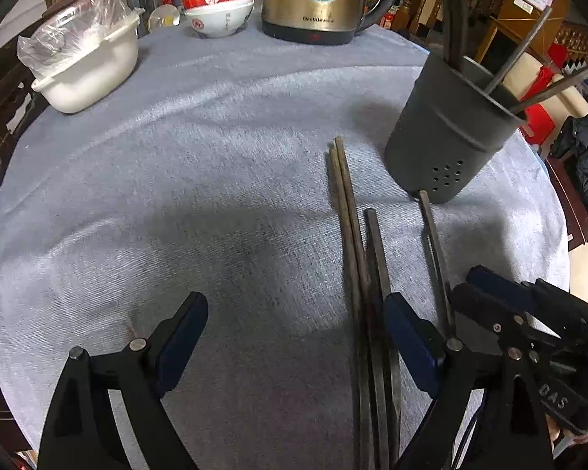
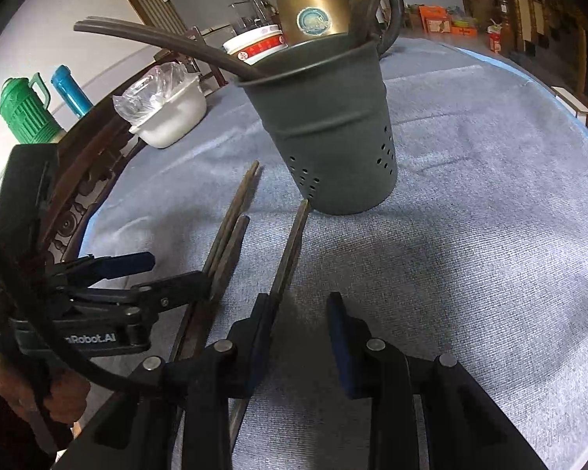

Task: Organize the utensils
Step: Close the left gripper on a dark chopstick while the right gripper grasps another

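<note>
Dark wooden chopsticks lie bunched on the grey-clothed surface just beside the holder, left gripper wide apart, right gripper half-apart and empty, so a sloppy pinch could scatter them.

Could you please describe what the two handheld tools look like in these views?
Both the left tool and right tool have black angular linkage arms with silver pivot pins and dark blue pads. The left body bears white "nRobot.AI" lettering and a black cable.
</note>
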